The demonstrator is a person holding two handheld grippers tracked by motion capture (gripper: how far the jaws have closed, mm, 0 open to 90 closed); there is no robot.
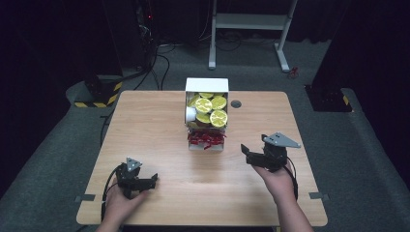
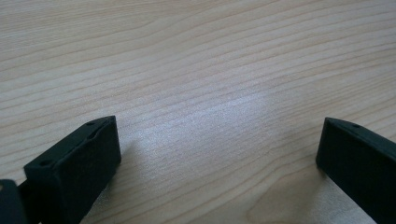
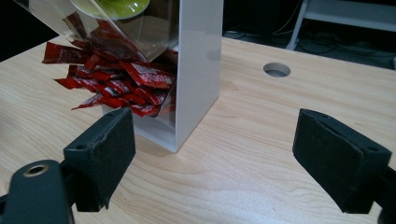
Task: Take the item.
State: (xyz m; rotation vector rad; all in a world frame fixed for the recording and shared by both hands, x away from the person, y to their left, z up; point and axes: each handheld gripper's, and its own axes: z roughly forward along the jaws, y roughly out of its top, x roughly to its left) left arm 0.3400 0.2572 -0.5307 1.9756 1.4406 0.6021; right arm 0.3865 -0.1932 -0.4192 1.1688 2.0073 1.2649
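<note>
The white dispenser box (image 1: pixel 207 87) stands at the far middle of the wooden table (image 1: pixel 145 125), its long axis running from the far edge toward me and its open mouth pointing at me; from above I see yellow-green lime slices (image 1: pixel 210 108) in its upper clear bin and a spill of red sauce packets (image 1: pixel 206 139) fanning out of the lower opening onto the near side. A small round hole (image 1: pixel 236 104) sits in the tabletop just to the right of the box. My left gripper (image 1: pixel 153 181) rests low at the near left of the table, cradled in my left hand (image 1: pixel 121 203), pointing toward the right across the wood; its jaws stand wide apart with nothing between them, and in the left gripper view the two black pads (image 2: pixel 88 158) frame bare grain. My right gripper (image 1: pixel 244 153) is held up off the near right of the table by my right hand (image 1: pixel 278 179), forearm coming in from the bottom edge, aimed left and forward at the box. It too is spread wide and holds nothing. In the right gripper view the box's white side wall (image 3: pixel 198 70) and the packets (image 3: pixel 121 79) lie beyond my jaws, apart from them.
</note>
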